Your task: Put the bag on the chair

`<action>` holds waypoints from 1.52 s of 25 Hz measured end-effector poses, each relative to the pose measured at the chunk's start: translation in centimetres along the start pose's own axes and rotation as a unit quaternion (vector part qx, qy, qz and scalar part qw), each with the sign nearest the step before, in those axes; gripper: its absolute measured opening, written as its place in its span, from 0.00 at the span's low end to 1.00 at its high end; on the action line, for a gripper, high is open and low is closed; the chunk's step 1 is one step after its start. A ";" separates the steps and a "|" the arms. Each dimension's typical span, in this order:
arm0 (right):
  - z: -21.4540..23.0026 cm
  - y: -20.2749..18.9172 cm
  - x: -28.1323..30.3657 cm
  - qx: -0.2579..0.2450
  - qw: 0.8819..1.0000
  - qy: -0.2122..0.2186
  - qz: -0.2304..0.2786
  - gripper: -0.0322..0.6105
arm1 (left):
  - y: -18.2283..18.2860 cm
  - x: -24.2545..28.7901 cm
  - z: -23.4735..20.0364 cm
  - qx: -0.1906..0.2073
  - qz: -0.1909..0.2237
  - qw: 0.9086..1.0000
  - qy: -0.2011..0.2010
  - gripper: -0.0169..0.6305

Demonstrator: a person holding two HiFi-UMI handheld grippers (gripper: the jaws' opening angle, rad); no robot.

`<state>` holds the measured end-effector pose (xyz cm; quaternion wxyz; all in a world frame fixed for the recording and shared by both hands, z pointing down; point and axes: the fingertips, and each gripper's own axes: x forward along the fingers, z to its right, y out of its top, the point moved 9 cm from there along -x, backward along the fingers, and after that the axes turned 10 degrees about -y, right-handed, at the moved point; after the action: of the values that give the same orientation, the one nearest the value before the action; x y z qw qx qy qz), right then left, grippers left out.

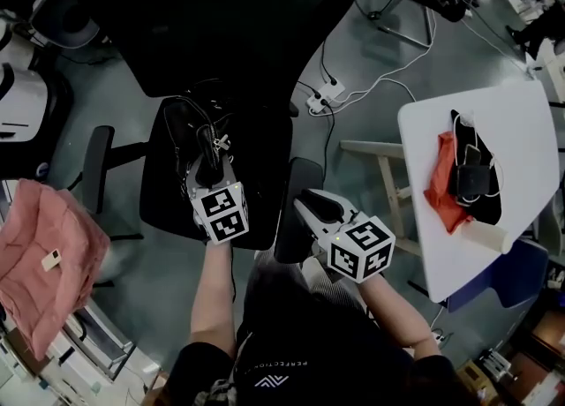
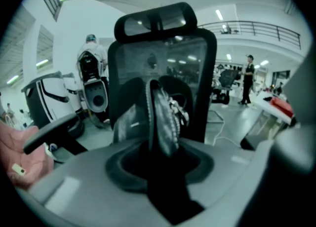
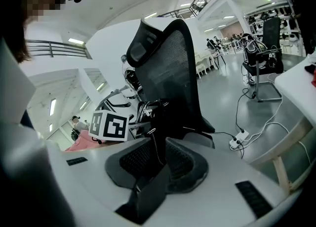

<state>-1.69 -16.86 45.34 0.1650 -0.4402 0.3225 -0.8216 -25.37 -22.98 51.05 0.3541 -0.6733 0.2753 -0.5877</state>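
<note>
Bag (image 1: 190,131), black w/ zip, sits on black office chair (image 1: 265,161) seat; left claw (image 1: 207,164) opening round its edge; right claw (image 1: 309,206) apart, empty. To-do: withdraw.

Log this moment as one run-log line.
bag: resting on chair seat | left hand-held gripper: jaws opening, bag between them | right hand-held gripper: open, holding nothing

A black bag (image 1: 187,131) is borne on the seat of the black office chair (image 1: 265,175), a red cloth (image 1: 441,185) and a dark pouch (image 1: 477,179) are laid on the white table (image 1: 512,122), and a power strip (image 1: 325,95) is seen on the grey floor (image 1: 371,60).
</note>
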 end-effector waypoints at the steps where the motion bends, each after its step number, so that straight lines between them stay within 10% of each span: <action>1: 0.1 0.0 -0.1 0.000 1.000 0.000 0.001 0.18 | -0.1 0.0 0.2 -0.002 0.000 1.000 -0.005 0.24; 14: 0.2 -0.1 -1.2 -0.001 1.000 0.004 0.010 0.18 | -1.3 -0.3 3.0 0.053 -0.042 0.994 -0.089 0.44; 38: 0.6 -0.9 -2.6 0.002 1.000 0.005 0.011 0.18 | -6.4 -0.8 9.1 0.288 -0.192 0.916 -0.203 0.53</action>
<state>0.30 -14.96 44.64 0.1736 -0.4321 0.3267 -0.8224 -16.84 -17.08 55.16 0.4610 -0.6873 -0.1183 -0.5488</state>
